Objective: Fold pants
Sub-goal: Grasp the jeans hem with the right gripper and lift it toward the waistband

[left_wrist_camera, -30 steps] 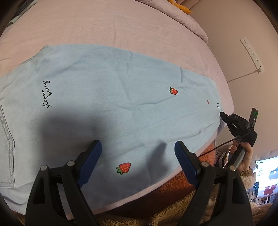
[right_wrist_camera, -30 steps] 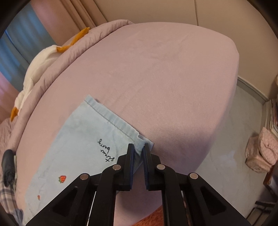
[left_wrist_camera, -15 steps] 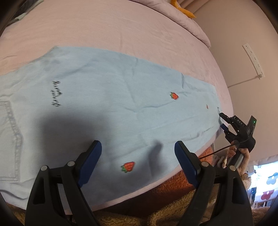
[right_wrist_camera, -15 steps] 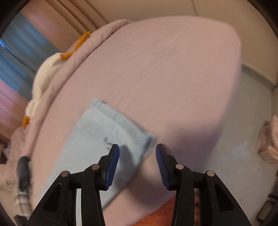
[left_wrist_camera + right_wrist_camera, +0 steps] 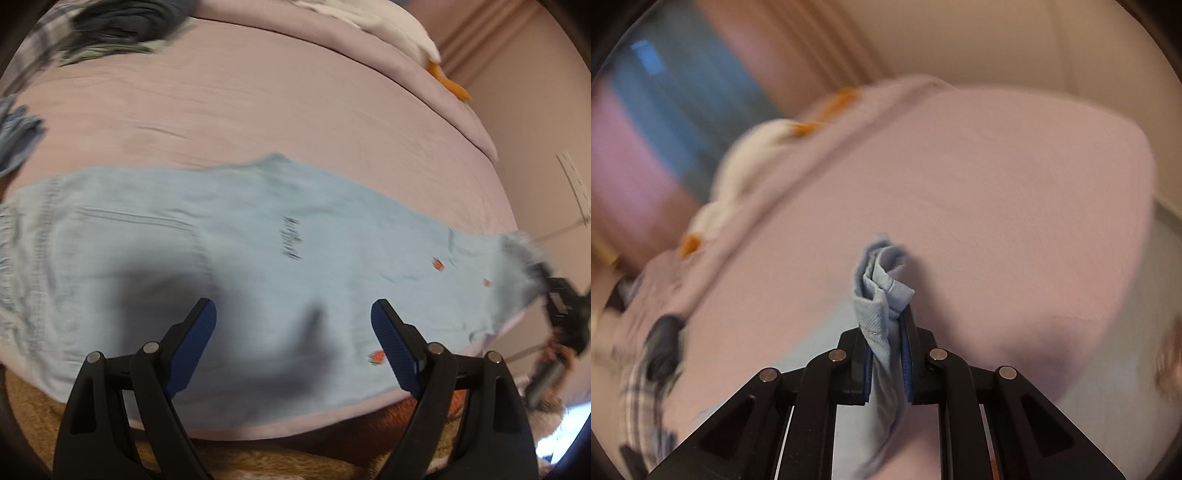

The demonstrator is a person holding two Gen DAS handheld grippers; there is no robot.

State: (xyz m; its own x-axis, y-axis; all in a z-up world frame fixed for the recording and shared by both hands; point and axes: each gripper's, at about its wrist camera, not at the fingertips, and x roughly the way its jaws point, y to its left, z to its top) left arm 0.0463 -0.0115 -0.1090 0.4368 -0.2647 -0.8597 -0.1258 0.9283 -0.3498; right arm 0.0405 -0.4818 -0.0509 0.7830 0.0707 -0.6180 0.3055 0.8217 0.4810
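Your right gripper (image 5: pixel 886 354) is closing on the bunched hem of the pants (image 5: pixel 258 258) — cloth pinched btwn the pads, lifted off the bed (image 5: pixel 258 110). Your left gripper (image 5: pixel 293 328) hangs wide open above the pants — nothing in it. Rest of the pants lies flat across the bed.

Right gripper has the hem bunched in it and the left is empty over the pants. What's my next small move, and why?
Probably carry the right gripper, its jaws closing on the bunched hem, across toward the waistband. The pants lie full length on the bed, so the fold is not yet made. Keep the open left gripper clear.
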